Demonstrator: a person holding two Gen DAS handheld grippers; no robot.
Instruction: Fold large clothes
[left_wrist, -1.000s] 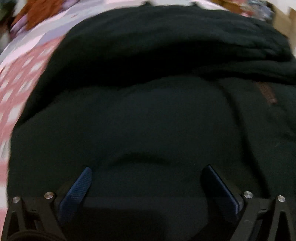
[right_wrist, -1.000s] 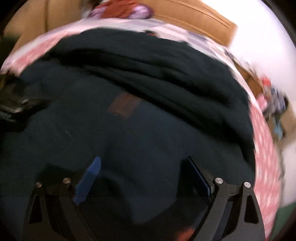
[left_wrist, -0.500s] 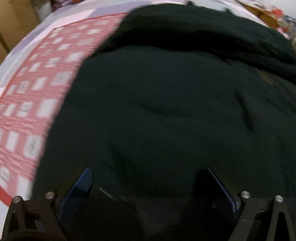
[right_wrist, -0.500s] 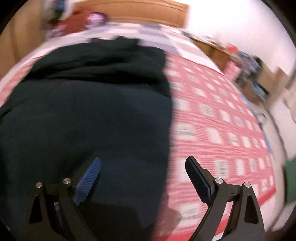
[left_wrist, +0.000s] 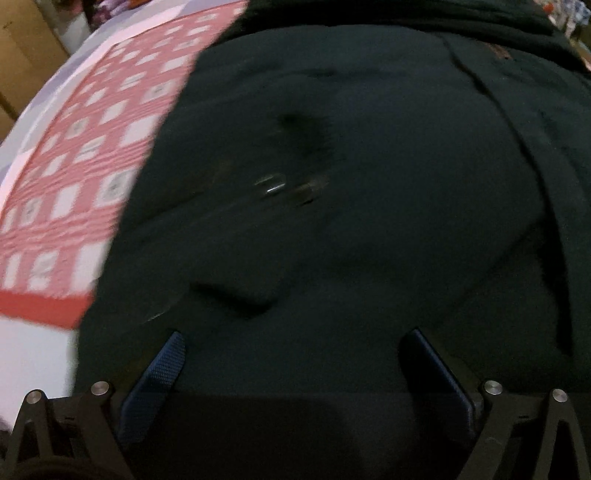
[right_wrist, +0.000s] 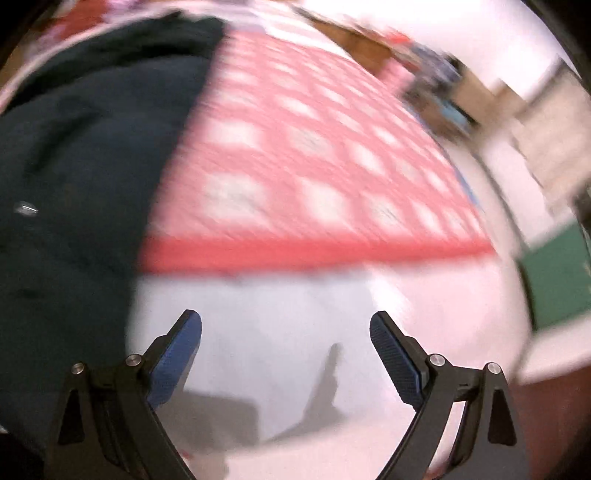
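Dark garment (left_wrist: 369, 184) lies spread on bed, over red-white checked cover (left_wrist: 92, 147). Left gripper (left_wrist: 295, 350) low over garment, fingers wide, nothing between them; small metal fitting (left_wrist: 273, 184) on cloth ahead. Right gripper (right_wrist: 286, 332) over white edge of cover, fingers wide, empty; garment at its left. Both views blurred.

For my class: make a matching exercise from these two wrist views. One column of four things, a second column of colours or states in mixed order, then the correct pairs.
Things:
1. large garment
2. bedspread
3. left gripper
4. right gripper

Descriptions:
A. open above pale sheet
B. red with pale squares
C. dark, spread on the bed
D. open above dark cloth

Pairs: 1-C, 2-B, 3-D, 4-A
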